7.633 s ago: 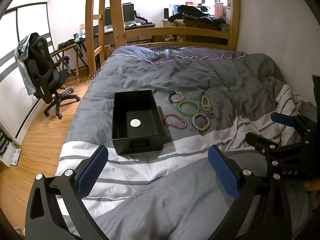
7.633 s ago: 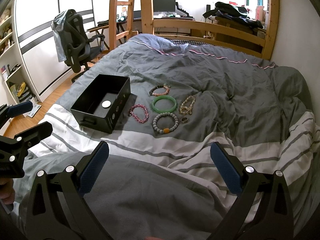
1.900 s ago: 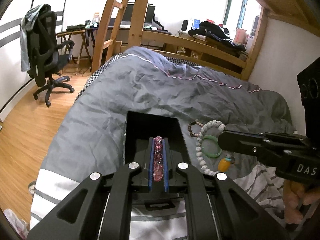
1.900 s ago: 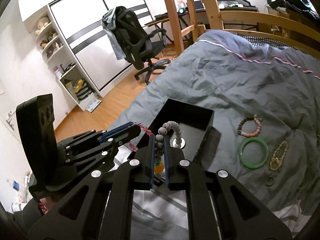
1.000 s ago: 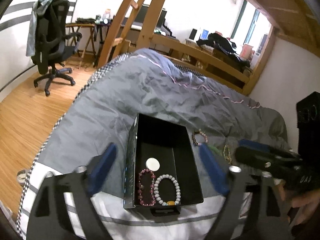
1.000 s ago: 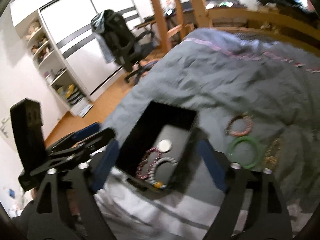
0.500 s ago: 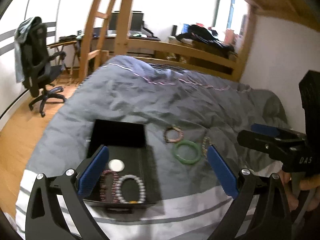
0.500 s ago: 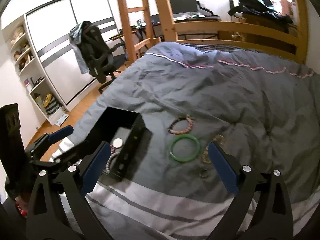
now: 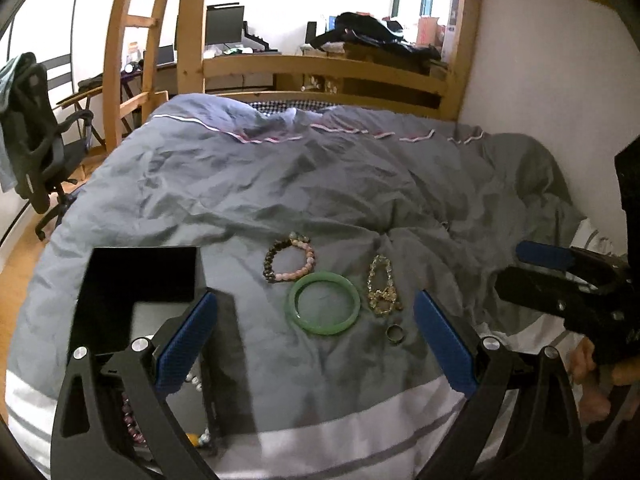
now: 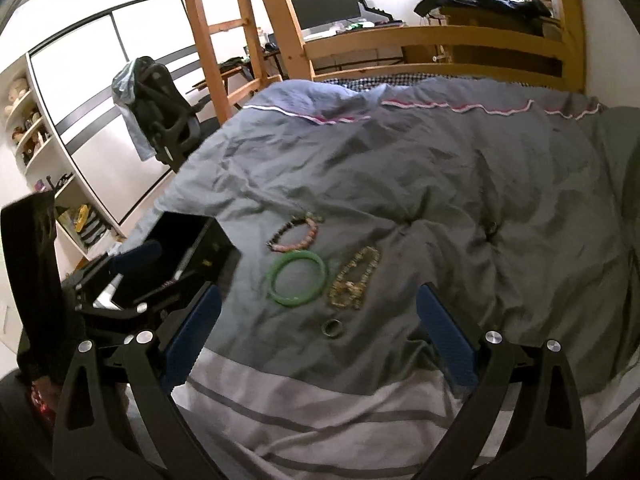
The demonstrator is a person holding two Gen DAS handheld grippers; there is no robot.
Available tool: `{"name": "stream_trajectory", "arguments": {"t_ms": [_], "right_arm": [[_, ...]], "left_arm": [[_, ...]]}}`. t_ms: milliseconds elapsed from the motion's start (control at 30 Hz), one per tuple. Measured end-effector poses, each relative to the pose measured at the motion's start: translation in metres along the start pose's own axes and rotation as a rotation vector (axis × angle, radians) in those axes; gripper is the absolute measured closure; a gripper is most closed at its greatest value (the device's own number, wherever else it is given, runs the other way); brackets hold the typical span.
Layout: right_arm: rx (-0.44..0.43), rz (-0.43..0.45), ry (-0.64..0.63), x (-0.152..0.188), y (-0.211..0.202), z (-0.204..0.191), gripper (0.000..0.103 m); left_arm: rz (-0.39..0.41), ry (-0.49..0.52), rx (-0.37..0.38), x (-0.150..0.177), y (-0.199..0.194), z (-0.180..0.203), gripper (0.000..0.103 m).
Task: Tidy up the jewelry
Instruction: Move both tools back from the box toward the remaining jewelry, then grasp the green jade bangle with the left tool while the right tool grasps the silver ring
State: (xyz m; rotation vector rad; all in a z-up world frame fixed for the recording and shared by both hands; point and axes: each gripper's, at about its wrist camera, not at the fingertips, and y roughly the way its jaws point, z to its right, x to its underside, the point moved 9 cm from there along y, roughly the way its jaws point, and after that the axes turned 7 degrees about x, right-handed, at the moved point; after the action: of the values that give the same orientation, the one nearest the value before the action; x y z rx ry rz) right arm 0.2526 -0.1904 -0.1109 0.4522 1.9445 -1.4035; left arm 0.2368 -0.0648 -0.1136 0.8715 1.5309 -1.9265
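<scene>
On the grey duvet lie a green bangle (image 9: 322, 303) (image 10: 298, 278), a pink and dark bead bracelet (image 9: 289, 262) (image 10: 297, 233), a gold chain bracelet (image 9: 382, 291) (image 10: 353, 278) and a small ring (image 9: 395, 333) (image 10: 333, 327). A black box (image 9: 140, 276) (image 10: 188, 248) stands to their left and holds a dark red bead bracelet (image 9: 132, 420) and a white bead bracelet (image 9: 198, 436), mostly hidden by my left finger. My left gripper (image 9: 316, 344) is open and empty, above the bangle and box edge. My right gripper (image 10: 320, 340) is open and empty, near the ring.
A wooden bunk frame and ladder (image 9: 192, 40) stand at the bed's head. An office chair (image 9: 28, 128) (image 10: 160, 120) stands on the floor to the left. White shelves (image 10: 36, 148) line the left wall. A white wall (image 9: 540, 80) borders the bed's right side.
Both grippers, shut on bracelets 1.9 s ago, dropped them in the box and opened. Since half a second ago both have moved right and closer to the loose jewelry.
</scene>
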Motion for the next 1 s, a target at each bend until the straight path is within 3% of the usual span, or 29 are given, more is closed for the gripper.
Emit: {"name": "stream_trajectory", "arguments": {"t_ms": [100,167,267,467,600,733,967,1000], "right_arm": [[-0.009,-0.011,-0.019,0.009,0.012,0.004,0.013],[-0.014,-0.032,-0.048,0.018,0.021,0.003,0.038],[-0.026,-0.072,-0.103,0.035,0.039,0.000,0.054],[-0.047,-0.099,-0.174,0.058,0.073,-0.016,0.060],[-0.006,-0.124,-0.161,0.063,0.096,-0.013,0.069],[0.008,-0.146,-0.158,0.069,0.109,-0.011,0.082],[-0.008,-0.146,-0.112,0.073,0.110,-0.004,0.082],[-0.010,-0.144,-0.107,0.073,0.110,-0.004,0.082]], "left_arm": [[-0.009,0.013,-0.007,0.000,0.015,0.002,0.009],[-0.024,0.022,-0.003,0.001,0.027,0.004,0.019],[-0.050,0.052,-0.006,0.004,0.044,0.008,0.031],[-0.072,0.108,-0.025,0.007,0.074,0.012,0.035],[-0.124,0.094,-0.020,0.018,0.097,0.004,0.052],[-0.136,0.102,-0.023,0.026,0.108,0.000,0.052],[-0.168,0.080,-0.024,0.037,0.123,-0.008,0.043],[-0.156,0.066,-0.023,0.036,0.121,-0.010,0.035]]}}
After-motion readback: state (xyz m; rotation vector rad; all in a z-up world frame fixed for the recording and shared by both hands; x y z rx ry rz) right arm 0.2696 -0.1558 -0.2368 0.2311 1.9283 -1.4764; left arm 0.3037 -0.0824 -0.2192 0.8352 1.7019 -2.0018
